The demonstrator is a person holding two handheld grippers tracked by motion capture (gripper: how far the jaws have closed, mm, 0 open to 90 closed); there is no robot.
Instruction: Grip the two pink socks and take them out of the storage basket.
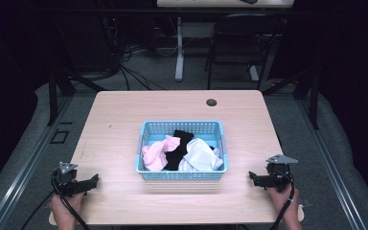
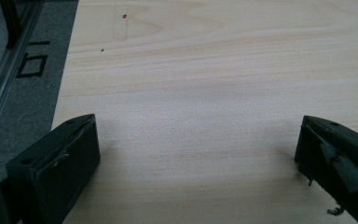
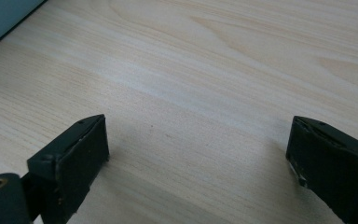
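A light blue basket (image 1: 182,127) stands in the middle of the wooden table (image 1: 124,110). Inside it lie a pink cloth (image 1: 155,153), a black cloth (image 1: 178,143) and a white cloth (image 1: 201,155). My left gripper (image 1: 94,182) rests near the table's front left corner, held by a hand. Its jaws stand wide apart over bare wood (image 2: 198,140), with nothing between them. My right gripper (image 1: 253,178) sits near the front right, to the right of the basket. It is open too, with bare wood (image 3: 196,135) between its jaws.
A corner of the basket (image 3: 0,16) shows at the top left of the right gripper view. A dark round hole (image 1: 211,102) marks the table's far side. Beyond the table stand a chair (image 1: 239,43) and a desk leg (image 1: 178,48). Grey floor with a metal rail (image 2: 0,79) runs along the table's left edge.
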